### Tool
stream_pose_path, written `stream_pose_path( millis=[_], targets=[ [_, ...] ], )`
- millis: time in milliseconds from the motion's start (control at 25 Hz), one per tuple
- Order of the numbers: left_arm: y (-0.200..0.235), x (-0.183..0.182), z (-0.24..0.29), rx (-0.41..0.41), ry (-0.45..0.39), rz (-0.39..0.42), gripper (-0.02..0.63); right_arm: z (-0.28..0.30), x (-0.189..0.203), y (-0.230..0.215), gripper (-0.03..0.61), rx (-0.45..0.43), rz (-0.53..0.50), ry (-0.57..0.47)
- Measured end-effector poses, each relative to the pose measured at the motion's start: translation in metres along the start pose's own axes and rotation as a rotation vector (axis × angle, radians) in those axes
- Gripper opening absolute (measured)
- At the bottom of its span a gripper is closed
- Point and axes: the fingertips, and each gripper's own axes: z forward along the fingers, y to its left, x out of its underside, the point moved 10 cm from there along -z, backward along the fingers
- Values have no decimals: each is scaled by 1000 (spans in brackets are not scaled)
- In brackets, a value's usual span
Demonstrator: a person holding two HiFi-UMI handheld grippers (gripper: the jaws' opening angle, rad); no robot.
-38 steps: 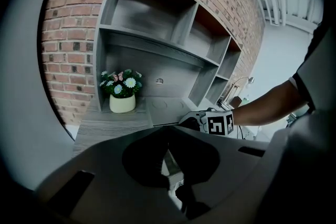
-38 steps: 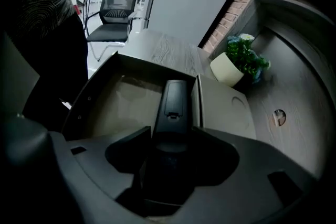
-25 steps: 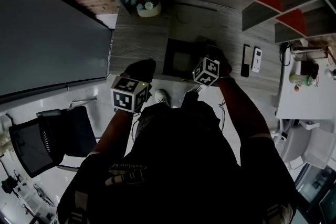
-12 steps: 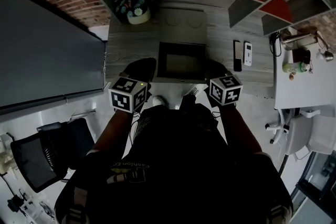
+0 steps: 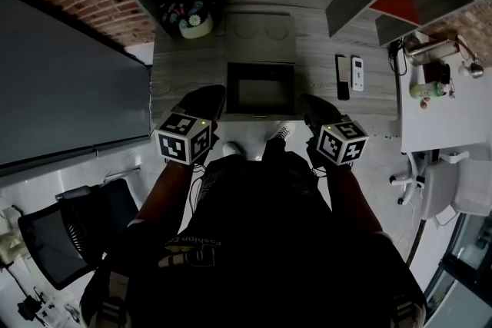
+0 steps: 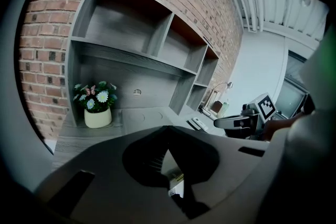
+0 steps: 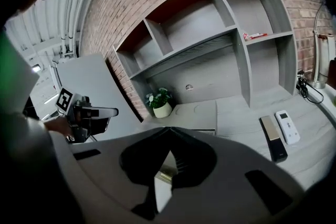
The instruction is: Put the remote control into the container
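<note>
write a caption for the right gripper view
Shut right gripper faces black remote and white remote on desk

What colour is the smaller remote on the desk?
White: the small rectangular remote shows best in the right gripper view.

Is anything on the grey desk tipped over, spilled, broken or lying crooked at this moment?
Nothing stands out. The black remote control and the white remote control lie flat side by side right of the dark square container; the white flower pot stands upright.

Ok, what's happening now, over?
Left tool, right tool: shut, empty. Black remote, white remote on desk, right of container. Nothing blocking.
</note>
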Motion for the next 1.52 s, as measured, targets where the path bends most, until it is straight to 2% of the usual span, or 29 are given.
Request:
stream_pose_path(
  millis=[440,640,840,1120,1320,1400,1520],
  targets=[
    [-10,-9,4,-3,5,17,6,3,2,3,8,-18,-35,34],
    [-14,-8,12,-7,18,8,6,-1,2,-5,8,23,-37,28],
    [-20,0,31,-2,76,84,6,-9,3,-19,9,64,-14,19],
    [-40,-12,63,63,98,107,6,-24,5,-44,9,107,10,3],
    [-53,-14,87,102,145,144,6,-35,7,-67,9,167,34,-3],
    [-60,-16,99,113,169,184,6,-36,8,-77,9,186,30,11],
    [-73,-14,121,143,218,256,6,-35,10,-94,9,246,-32,59]
  ],
)
